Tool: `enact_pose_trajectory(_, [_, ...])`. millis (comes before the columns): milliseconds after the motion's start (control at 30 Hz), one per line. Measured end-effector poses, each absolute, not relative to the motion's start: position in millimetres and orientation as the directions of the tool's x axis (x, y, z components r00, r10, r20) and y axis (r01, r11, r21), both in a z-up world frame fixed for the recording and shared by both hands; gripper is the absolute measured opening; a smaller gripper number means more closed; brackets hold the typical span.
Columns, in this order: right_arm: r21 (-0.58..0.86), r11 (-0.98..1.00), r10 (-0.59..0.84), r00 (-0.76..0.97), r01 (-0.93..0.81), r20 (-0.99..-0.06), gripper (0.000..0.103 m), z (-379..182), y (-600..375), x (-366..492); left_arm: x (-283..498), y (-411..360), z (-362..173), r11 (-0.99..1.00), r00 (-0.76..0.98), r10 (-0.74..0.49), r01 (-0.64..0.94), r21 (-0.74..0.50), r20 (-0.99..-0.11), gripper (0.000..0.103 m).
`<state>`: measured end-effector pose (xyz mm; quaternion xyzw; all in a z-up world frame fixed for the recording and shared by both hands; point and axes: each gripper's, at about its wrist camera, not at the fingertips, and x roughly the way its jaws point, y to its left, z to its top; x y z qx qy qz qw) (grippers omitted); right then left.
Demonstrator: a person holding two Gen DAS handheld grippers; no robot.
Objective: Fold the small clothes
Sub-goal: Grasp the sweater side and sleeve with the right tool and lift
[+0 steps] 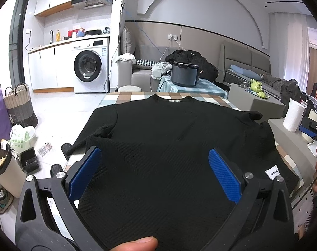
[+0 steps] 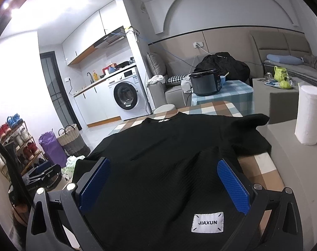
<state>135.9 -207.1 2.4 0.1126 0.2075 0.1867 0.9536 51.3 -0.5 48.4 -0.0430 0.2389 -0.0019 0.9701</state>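
Garment: one black ribbed knit sweater (image 1: 168, 138) lies spread flat on the checked brown, white and blue tablecloth (image 1: 125, 97), neckline at the far end from my jaws, hem towards me.
Label: one white square "JIAXUN" patch (image 2: 207, 222) sits on the hem, between my right jaws and nearer the right-hand one.
Sleeves: two; the one ahead of my left jaws trails off the table edge, the one ahead of my right jaws (image 2: 252, 121) is bunched up against the grey side block (image 2: 283, 146).
Left gripper (image 1: 154, 173): held low over the near hem, pointing along the sweater; my two blue-padded jaws stand wide apart with black cloth between them, gripping nothing. My thumb (image 1: 137, 243) shows at the bottom edge.
Right gripper (image 2: 163, 179): same pose over the hem's other half, jaws wide apart, nothing clamped.
Beyond the jaws: one white paper towel roll (image 2: 309, 115) stands on the grey block, ahead and to the right.
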Motion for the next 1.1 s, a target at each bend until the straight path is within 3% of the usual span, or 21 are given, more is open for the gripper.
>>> enact_pose_trajectory(233, [0.318,0.898,0.408,0.849,-0.305,-0.337,0.103,-16.2,-210.6,149.3,73.5,12.5,21.0,0.996,0.858,-0.010,-0.040,-0.086,-0.514,0.102])
enact_pose_trajectory(400, [0.282,0.939,0.305,0.852,-0.196,-0.425,0.103,-19.1,-215.3,168.9,92.8,22.0,3.8,0.993,0.841,-0.011,-0.053,-0.104,-0.541,0.102])
enact_pose_trajectory(567, [0.484,0.870,0.340,0.831,-0.100,-0.440,0.103,-20.0,-256.5,195.6,120.5,30.9,3.5,0.994,0.833,-0.018,-0.047,-0.103,-0.554,0.102])
enact_pose_trajectory(733, [0.545,0.837,0.282,0.819,0.044,-0.500,0.099,-25.9,-287.1,225.3,155.4,36.6,7.6,0.992,0.825,-0.035,-0.042,-0.122,-0.564,0.102])
enact_pose_trajectory(900, [0.603,0.781,0.262,0.790,0.164,-0.554,0.096,-37.1,-310.6,260.2,196.6,47.9,4.0,0.987,0.808,-0.055,-0.046,-0.155,-0.586,0.086])
enact_pose_trajectory(1100, [0.638,0.713,0.252,0.744,0.290,-0.619,0.091,-62.7,-335.2,304.4,237.6,52.6,-6.2,0.988,0.790,-0.050,-0.051,-0.146,-0.611,0.086])
